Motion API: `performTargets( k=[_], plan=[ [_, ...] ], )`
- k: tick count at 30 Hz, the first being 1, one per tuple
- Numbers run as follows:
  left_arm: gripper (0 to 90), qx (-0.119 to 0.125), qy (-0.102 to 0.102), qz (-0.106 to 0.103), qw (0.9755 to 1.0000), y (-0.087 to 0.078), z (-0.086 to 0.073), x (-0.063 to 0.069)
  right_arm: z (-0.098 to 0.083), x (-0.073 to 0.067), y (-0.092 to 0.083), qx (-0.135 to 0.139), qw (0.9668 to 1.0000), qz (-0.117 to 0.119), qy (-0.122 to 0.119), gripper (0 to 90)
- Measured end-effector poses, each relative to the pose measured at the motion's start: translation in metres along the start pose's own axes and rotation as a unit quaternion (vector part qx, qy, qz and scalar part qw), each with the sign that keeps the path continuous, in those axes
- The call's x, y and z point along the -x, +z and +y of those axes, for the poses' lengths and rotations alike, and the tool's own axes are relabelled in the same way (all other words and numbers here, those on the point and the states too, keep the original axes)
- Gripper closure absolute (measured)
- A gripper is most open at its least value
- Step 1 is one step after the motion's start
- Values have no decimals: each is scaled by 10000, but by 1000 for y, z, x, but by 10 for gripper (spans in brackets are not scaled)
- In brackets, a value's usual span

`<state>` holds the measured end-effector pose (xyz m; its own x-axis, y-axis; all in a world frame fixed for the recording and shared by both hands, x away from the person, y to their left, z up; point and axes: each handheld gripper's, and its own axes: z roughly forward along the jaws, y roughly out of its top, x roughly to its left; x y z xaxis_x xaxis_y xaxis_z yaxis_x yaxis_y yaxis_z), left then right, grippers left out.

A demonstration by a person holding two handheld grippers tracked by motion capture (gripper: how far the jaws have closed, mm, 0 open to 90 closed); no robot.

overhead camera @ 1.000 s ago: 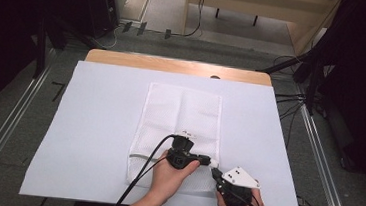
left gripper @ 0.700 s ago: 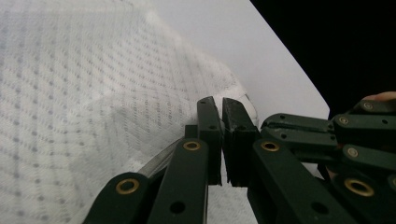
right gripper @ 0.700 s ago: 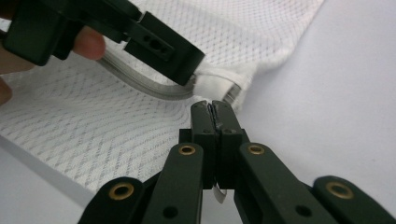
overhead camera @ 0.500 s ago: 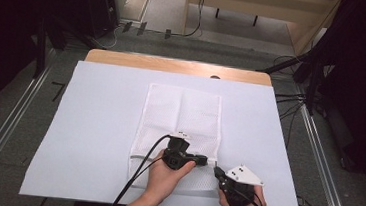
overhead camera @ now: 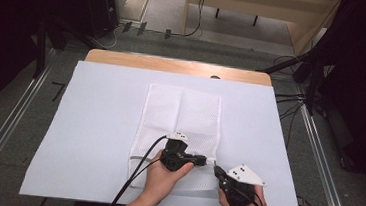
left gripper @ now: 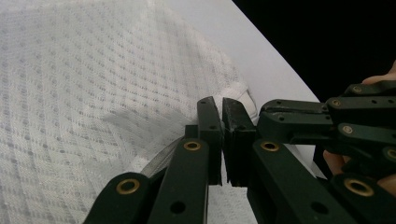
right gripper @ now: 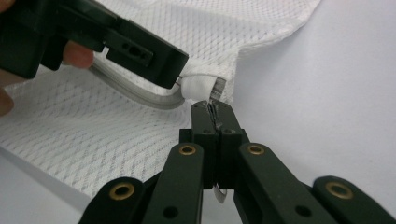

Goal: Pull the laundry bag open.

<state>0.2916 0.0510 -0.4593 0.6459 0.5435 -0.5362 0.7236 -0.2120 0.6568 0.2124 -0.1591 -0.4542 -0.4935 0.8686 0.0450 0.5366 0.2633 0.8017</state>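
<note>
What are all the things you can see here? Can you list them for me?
mesh laundry bag: one, white, flat in the middle of the sheet, its near right corner at the grippers
zipper pull: one, silvery, at the bag's corner, between the right gripper's jaws
sheet: one, white, covering the table
table: one, wooden, its far edge showing past the sheet
cables: several, black, on the floor at the right
left gripper: one, black, shut on the bag's corner
right gripper: one, black, shut on the zipper pull
hands: two, at the near edge
</note>
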Motion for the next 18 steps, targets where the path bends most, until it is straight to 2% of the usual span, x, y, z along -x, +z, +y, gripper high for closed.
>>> performTargets(
  k=[7, 15, 18],
  plan=[
    [875, 10, 111, 39, 9999, -2, -1, 0, 3, -1, -2, 52, 9999, -130, 8, 900],
    [875, 33, 208, 89, 9997, -4, -3, 1, 4, -4, -3, 26, 9999, -130, -27, 900],
    [875, 49, 201, 82, 9998, -5, -3, 1, 6, -5, -6, 123, 9997, -189, 18, 900]
  ],
)
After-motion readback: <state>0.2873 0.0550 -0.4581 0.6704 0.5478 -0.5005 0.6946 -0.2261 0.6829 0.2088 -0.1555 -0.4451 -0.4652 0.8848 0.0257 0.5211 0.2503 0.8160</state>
